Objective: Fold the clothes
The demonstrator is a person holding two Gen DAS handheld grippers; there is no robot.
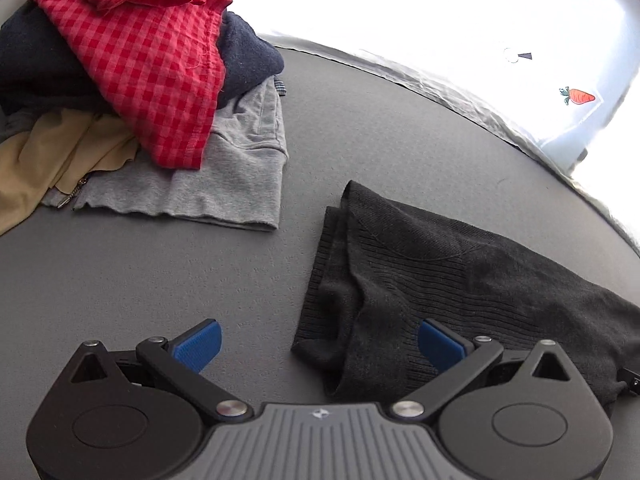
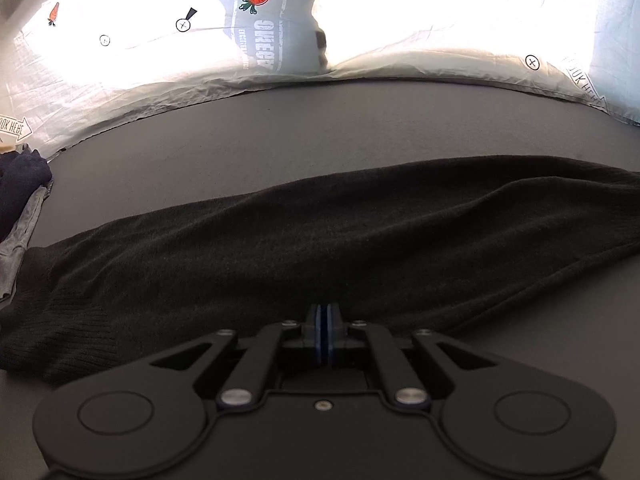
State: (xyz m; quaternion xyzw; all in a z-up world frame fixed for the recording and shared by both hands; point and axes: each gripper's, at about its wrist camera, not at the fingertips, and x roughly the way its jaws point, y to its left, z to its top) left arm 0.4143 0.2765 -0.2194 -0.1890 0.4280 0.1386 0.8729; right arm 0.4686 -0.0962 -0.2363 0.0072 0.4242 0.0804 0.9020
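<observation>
A black ribbed knit garment [image 2: 320,232] lies flat in a long band across the dark grey table [image 2: 320,128]. My right gripper [image 2: 324,314] is shut, its blue pads pressed together at the garment's near edge, pinching the hem there. My left gripper [image 1: 320,344] is open wide just above the garment's left end [image 1: 420,272]. Its right fingertip [image 1: 438,342] is over the black fabric. Its left fingertip [image 1: 200,342] is over the bare table.
A pile of clothes sits at the table's far left: a red checked shirt [image 1: 148,60] on a navy piece [image 1: 248,60], over a grey garment [image 1: 224,176] and a tan one [image 1: 52,156]. A bright white printed sheet [image 2: 440,32] lies beyond the table's far edge.
</observation>
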